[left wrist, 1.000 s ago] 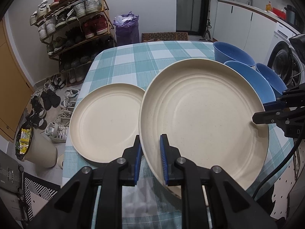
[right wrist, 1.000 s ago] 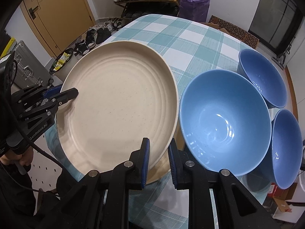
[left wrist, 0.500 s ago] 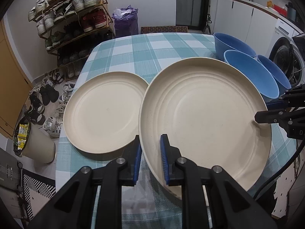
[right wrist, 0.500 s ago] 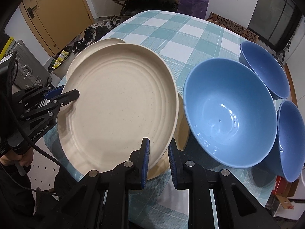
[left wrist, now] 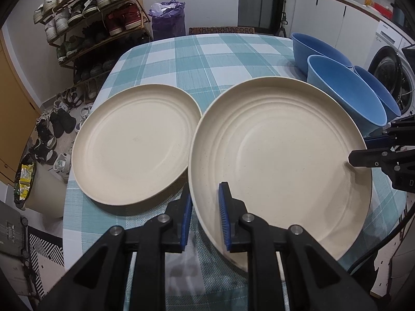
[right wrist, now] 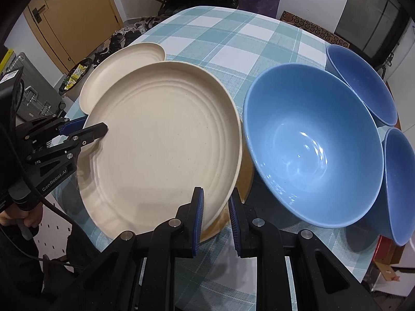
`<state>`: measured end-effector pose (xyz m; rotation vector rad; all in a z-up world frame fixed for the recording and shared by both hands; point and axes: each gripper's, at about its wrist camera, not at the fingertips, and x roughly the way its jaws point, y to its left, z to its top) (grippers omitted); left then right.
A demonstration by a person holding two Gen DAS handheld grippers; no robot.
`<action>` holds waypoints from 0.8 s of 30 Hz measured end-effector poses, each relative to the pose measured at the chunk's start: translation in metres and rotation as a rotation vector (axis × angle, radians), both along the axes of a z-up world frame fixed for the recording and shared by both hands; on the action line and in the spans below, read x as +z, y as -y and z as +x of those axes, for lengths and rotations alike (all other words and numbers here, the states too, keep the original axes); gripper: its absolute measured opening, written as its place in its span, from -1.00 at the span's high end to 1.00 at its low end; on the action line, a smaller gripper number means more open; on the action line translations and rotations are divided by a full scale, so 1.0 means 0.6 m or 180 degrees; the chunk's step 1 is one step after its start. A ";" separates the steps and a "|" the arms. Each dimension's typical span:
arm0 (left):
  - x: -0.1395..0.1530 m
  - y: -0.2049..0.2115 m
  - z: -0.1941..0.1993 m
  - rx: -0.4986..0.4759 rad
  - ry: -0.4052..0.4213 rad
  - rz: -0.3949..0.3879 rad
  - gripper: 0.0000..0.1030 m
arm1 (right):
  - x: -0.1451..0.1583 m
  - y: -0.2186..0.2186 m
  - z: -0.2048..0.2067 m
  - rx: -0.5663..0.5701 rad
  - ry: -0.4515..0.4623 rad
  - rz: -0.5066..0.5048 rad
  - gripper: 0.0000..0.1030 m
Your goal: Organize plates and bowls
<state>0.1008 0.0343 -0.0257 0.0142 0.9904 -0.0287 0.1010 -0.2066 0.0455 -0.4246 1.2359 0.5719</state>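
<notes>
A large cream plate (left wrist: 280, 160) (right wrist: 166, 145) is held above the checked table by both grippers. My left gripper (left wrist: 206, 215) is shut on its near-left rim; it shows in the right wrist view (right wrist: 85, 131). My right gripper (right wrist: 216, 215) is shut on the opposite rim; it shows in the left wrist view (left wrist: 363, 153). A second cream plate (left wrist: 135, 142) (right wrist: 122, 70) lies on the table to the left. Three blue bowls stand on the right: a big one (right wrist: 311, 142) (left wrist: 345, 93) and two others (right wrist: 363, 83) (right wrist: 399, 184).
The teal checked tablecloth (left wrist: 207, 59) covers the table. A shoe rack (left wrist: 88, 26) and purple bag (left wrist: 168, 20) stand beyond the far edge. A washing machine (left wrist: 391, 72) is at the right. A brown patch (right wrist: 225, 212) shows under the lifted plate's rim.
The held plate has risen and shifted right with both grippers, uncovering more of the second plate on the left. Both grips are unchanged.
</notes>
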 end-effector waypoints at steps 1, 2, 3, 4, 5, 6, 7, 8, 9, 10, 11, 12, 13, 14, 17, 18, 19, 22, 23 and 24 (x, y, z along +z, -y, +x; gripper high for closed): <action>-0.001 0.001 0.001 -0.0003 0.0001 0.0004 0.65 | -0.001 0.001 0.000 -0.0001 0.0000 -0.0005 0.62; -0.002 0.002 0.001 -0.0008 -0.0014 0.0004 0.65 | -0.002 0.002 0.000 -0.0003 0.0003 -0.0010 0.62; -0.003 0.003 0.002 -0.0011 -0.0020 0.0007 0.65 | -0.003 0.002 0.001 -0.0009 0.0008 -0.0016 0.62; -0.004 0.005 0.003 -0.0018 -0.0024 0.0017 0.65 | -0.004 0.002 0.001 -0.0013 0.0010 -0.0023 0.62; -0.005 0.006 0.004 -0.0021 -0.0025 0.0019 0.65 | -0.005 0.003 0.002 -0.0017 0.0010 -0.0030 0.62; -0.006 0.006 0.005 -0.0021 -0.0030 0.0020 0.65 | -0.007 0.004 0.002 -0.0021 0.0012 -0.0034 0.62; -0.007 0.006 0.006 -0.0021 -0.0032 0.0023 0.65 | -0.008 0.004 0.003 -0.0022 0.0011 -0.0040 0.62; -0.008 0.007 0.006 -0.0021 -0.0036 0.0034 0.65 | -0.009 0.005 0.003 -0.0018 0.0007 -0.0043 0.62; -0.010 0.007 0.007 -0.0018 -0.0039 0.0043 0.65 | -0.009 0.006 0.003 -0.0016 0.0003 -0.0042 0.62; -0.011 0.008 0.009 -0.0016 -0.0042 0.0045 0.65 | -0.010 0.006 0.003 -0.0015 0.0000 -0.0043 0.62; -0.011 0.008 0.009 -0.0017 -0.0041 0.0046 0.65 | -0.010 0.006 0.003 -0.0011 0.0004 -0.0048 0.62; -0.011 0.008 0.009 -0.0021 -0.0041 0.0046 0.65 | -0.010 0.006 0.003 -0.0006 0.0013 -0.0061 0.62; -0.012 0.009 0.010 -0.0025 -0.0041 0.0047 0.64 | -0.011 0.006 0.002 -0.0006 0.0020 -0.0071 0.62; -0.014 0.009 0.011 -0.0028 -0.0042 0.0049 0.64 | -0.012 0.006 0.002 -0.0005 0.0026 -0.0077 0.62; -0.015 0.011 0.013 -0.0028 -0.0046 0.0049 0.64 | -0.013 0.007 0.001 -0.0010 0.0024 -0.0083 0.62; -0.016 0.011 0.013 -0.0026 -0.0048 0.0050 0.64 | -0.014 0.006 0.001 -0.0003 0.0034 -0.0097 0.62; -0.015 0.011 0.012 -0.0028 -0.0051 0.0054 0.64 | -0.015 0.005 0.000 0.0004 0.0045 -0.0113 0.62; -0.018 0.014 0.013 -0.0034 -0.0052 0.0083 0.63 | -0.016 0.001 -0.002 0.0028 0.0093 -0.0172 0.62; -0.019 0.015 0.013 -0.0035 -0.0054 0.0081 0.63 | -0.016 0.000 -0.002 0.0035 0.0102 -0.0191 0.62; -0.020 0.015 0.013 -0.0037 -0.0057 0.0077 0.63 | -0.016 -0.001 -0.003 0.0043 0.0124 -0.0212 0.62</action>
